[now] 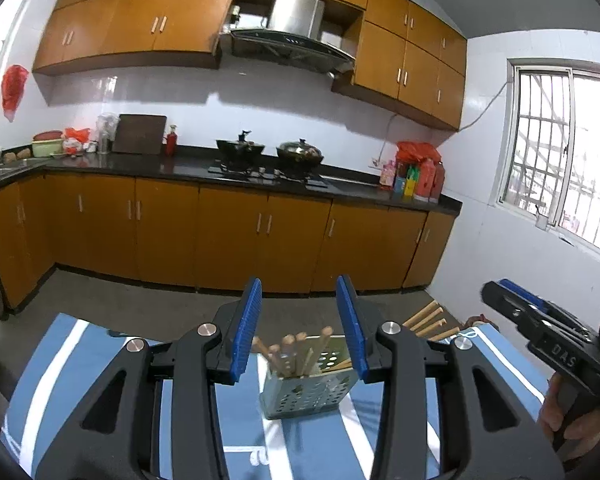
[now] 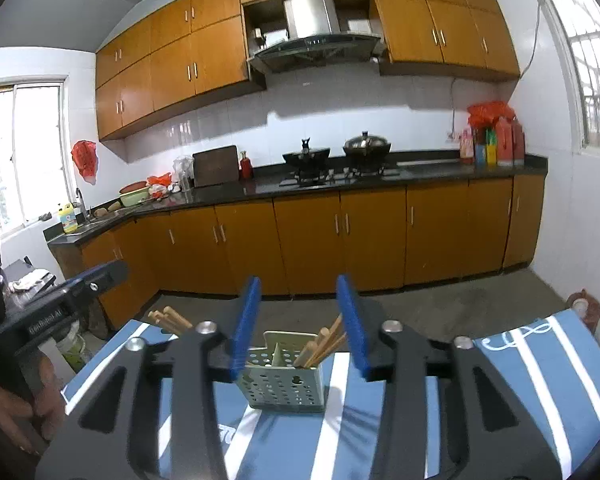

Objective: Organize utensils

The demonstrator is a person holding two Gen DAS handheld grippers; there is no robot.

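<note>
Chopsticks (image 1: 288,354), wooden, standing upright in a perforated pale-green utensil holder (image 1: 308,394), gathered in one of its two compartments, leaning at slightly different angles. Holder set on a blue-and-white striped cloth (image 1: 60,364) covering a table. More chopsticks (image 1: 428,322) lying loose on the cloth behind the holder, ends jutting past the far edge, well apart from the holder. Left gripper (image 1: 300,324) hovering just in front of the holder, blue pads apart, nothing between them, holder seen through the gap. Right gripper (image 2: 298,324) likewise in front of the holder, jaws apart and empty, not touching it. Beyond the holder, across a grey floor, orange cabinets under a dark countertop (image 2: 420,172), with two black woks (image 2: 366,146) on a gas stove and a range hood (image 2: 312,46) above.
</note>
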